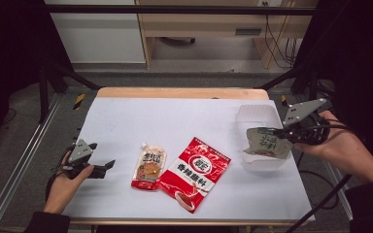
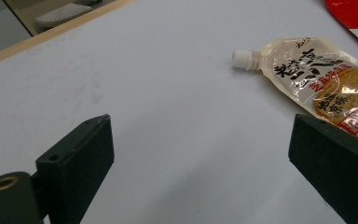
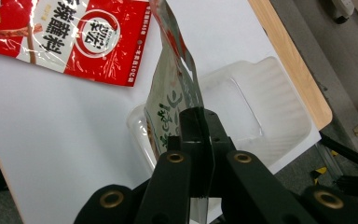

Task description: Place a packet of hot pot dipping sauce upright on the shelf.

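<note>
Table (image 1: 126, 116) first, seen from the high view: a white sheet covers it, and a clear plastic tray (image 1: 257, 116) sits at its right edge. That tray serves as the landmark here. The right gripper (image 1: 278, 132) hangs over the tray's right side, its jaws closed on one edge of a pale green packet (image 1: 267, 143), which is held above the tray's near half. Left of the tray, well apart from it, a red packet (image 1: 194, 174) lies flat on the sheet. A spout pouch (image 1: 149, 167) lies touching the red packet's far-from-tray side. The left gripper (image 1: 108, 166) rests farthest from the tray, near the table's left edge, pointing toward the pouch.

Left gripper view: the two black jaws stand wide apart with nothing between them, only bare sheet. The spout pouch (image 2: 326, 84) lies ahead on the right, its white cap (image 2: 242, 59) pointing left, and a corner of the red packet (image 2: 354, 14) shows beyond it.

Right gripper view: the jaws are pressed together on the edge of the pale green packet (image 3: 170, 102), which stands on edge in front of them. The tray (image 3: 270, 112) lies directly below and behind the packet, and the red packet (image 3: 74, 37) lies beyond the tray.
</note>
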Motion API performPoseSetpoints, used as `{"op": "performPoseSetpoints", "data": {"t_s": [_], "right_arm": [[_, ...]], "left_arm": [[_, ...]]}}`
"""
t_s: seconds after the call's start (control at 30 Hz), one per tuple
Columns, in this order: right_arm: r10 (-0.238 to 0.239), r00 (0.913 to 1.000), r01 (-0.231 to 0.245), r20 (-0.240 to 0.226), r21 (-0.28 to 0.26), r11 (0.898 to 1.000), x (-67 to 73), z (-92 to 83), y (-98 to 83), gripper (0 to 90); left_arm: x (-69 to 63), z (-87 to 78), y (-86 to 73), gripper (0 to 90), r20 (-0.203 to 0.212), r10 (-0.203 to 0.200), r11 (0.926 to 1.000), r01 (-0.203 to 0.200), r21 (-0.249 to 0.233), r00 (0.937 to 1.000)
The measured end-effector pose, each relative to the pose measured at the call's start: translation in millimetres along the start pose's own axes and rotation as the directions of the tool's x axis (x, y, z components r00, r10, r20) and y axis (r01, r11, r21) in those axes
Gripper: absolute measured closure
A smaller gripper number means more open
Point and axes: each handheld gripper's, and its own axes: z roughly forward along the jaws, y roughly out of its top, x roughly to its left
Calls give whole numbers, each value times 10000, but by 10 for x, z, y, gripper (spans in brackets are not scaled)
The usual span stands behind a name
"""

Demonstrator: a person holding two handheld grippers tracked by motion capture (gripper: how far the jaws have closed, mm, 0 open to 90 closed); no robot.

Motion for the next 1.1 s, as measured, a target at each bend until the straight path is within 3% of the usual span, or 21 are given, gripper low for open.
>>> {"op": "performPoseSetpoints", "data": {"t_s": [0.27,0.4,0.7,1.1], "right_arm": [[-23,9999,25,-160,121,9999,-3,12,-32,900],[126,9992,-110,-368,435,9990,-5,167,-109,900],[639,9966,-614,-514,500,9969,-22,389,-267,900],[1234,9916,-1220,-395,364,9919,-60,471,-412,872]], "left_arm": [[4,4,-1,65,0,18,10000,-18,48,10000],[1,-2,-3,65,-21,-25,10000,25,14,10000],[-2,3,-5,65,-14,-6,10000,6,60,10000],[-24,12,-5,65,41,49,9999,-49,133,10000]]}}
